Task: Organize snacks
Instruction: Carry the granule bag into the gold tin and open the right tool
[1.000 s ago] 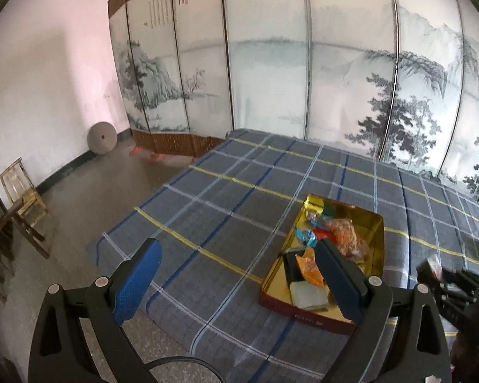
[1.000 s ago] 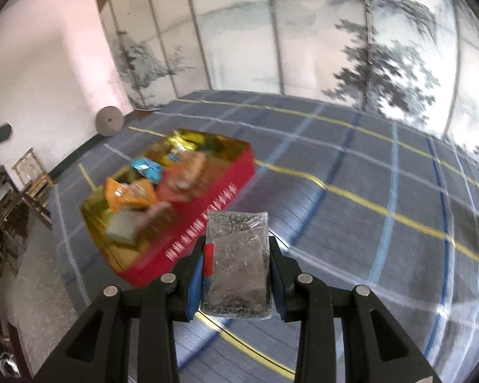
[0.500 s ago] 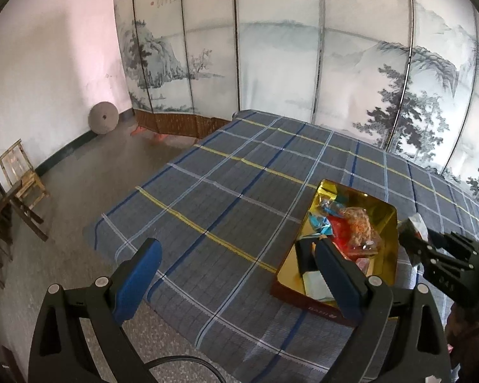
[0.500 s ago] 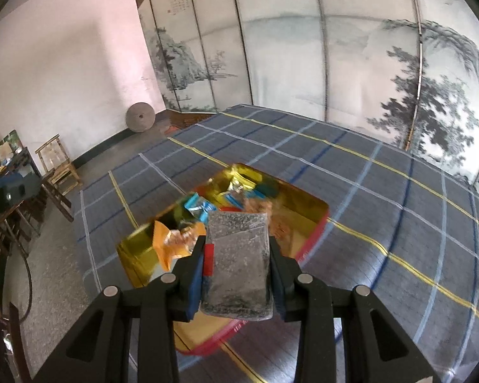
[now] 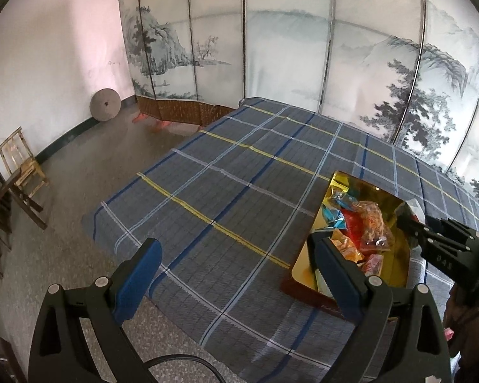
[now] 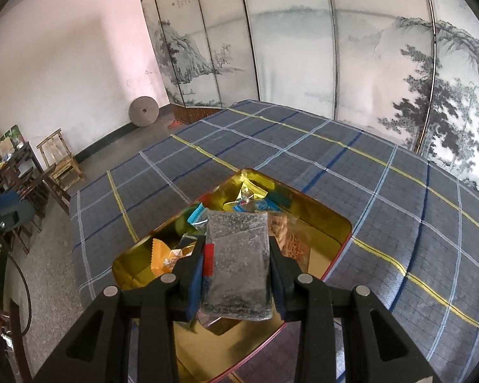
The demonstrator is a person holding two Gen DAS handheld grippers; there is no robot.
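Tin (image 6: 332,223) crowded; checked cloth (image 5: 239,172) bare

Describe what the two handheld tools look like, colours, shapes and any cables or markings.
Both are black angular frames with cut-out windows and silver round bolt heads. Each left tool finger carries a blue ribbed pad, and a black cable loops beneath it. The right tool has the same blue pads; from the left wrist view its side shows small pale digits.

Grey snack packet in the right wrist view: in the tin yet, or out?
Out. The grey snack packet is clamped in the right gripper, held above the open tin.
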